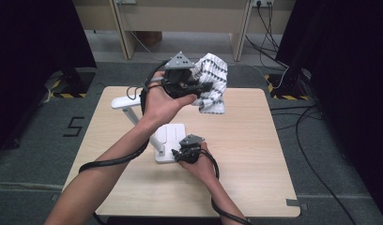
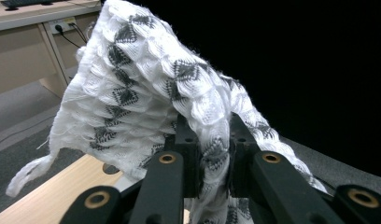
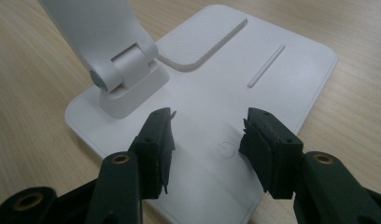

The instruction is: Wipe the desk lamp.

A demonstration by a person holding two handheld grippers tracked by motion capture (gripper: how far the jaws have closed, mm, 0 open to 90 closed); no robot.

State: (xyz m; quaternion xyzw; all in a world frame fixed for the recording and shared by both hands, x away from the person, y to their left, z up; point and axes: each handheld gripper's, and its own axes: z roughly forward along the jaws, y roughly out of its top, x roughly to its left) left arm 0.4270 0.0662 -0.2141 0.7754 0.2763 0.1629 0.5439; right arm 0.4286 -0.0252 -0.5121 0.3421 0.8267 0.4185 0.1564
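A white knitted cloth (image 1: 212, 82) with dark diamond patterns hangs in the air above the far side of the table. My left gripper (image 1: 206, 88) is shut on it; in the left gripper view the cloth (image 2: 146, 88) is bunched between the two black jaws and drapes over them. A white desk lamp stands on the table, its flat base (image 1: 173, 136) near the middle and its arm (image 1: 133, 117) leaning to the far left. My right gripper (image 1: 180, 152) hovers open over the near edge of the lamp base (image 3: 254, 60), jaws on either side of the power symbol (image 3: 223, 150), nothing between them.
The lamp's hinge (image 3: 125, 70) rises just left of my right gripper's jaws. The wooden table (image 1: 255, 154) has bare surface to the right. Desks and cables lie on the floor beyond the table's far edge.
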